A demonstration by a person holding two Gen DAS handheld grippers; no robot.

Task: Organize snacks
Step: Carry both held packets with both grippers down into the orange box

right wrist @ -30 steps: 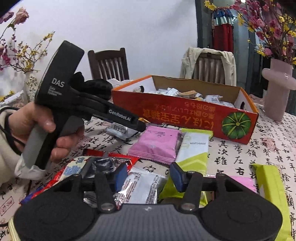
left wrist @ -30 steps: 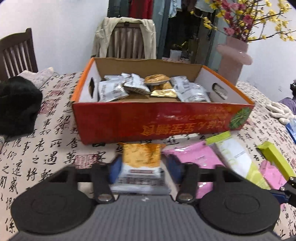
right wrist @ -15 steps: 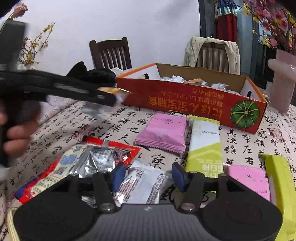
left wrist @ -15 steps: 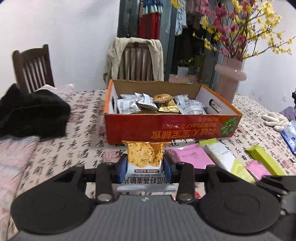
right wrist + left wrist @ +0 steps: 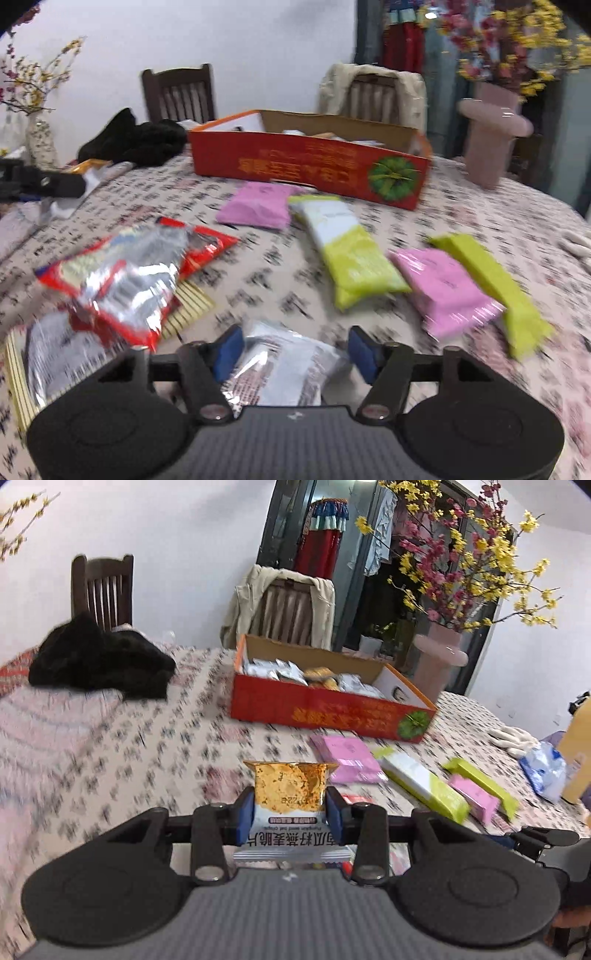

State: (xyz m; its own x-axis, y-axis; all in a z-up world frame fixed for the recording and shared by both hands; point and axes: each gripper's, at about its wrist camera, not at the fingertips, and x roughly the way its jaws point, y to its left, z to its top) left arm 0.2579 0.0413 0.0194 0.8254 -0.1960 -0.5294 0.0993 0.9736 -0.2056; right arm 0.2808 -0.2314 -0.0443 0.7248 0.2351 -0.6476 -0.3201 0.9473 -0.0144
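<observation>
My left gripper (image 5: 290, 810) is shut on an orange-and-white snack packet (image 5: 290, 794) and holds it above the table, well back and left of the red cardboard box (image 5: 325, 710) that holds several packets. My right gripper (image 5: 295, 352) is open with a silver-white packet (image 5: 284, 363) lying between its fingers on the table. Pink packets (image 5: 255, 205) and yellow-green packets (image 5: 351, 258) lie in front of the box (image 5: 306, 164). A red-and-silver bag (image 5: 129, 273) lies at left.
A black garment (image 5: 99, 661) lies at the table's far left. A pink vase (image 5: 491, 136) with flowers stands behind the box at right. Chairs stand beyond the table. A blue-white bag (image 5: 545, 766) and white gloves (image 5: 513, 736) lie at far right.
My left gripper has pulled back and to the left, away from the box, still holding the orange packet. My right gripper has moved forward, jaws wider around the silver packet.
</observation>
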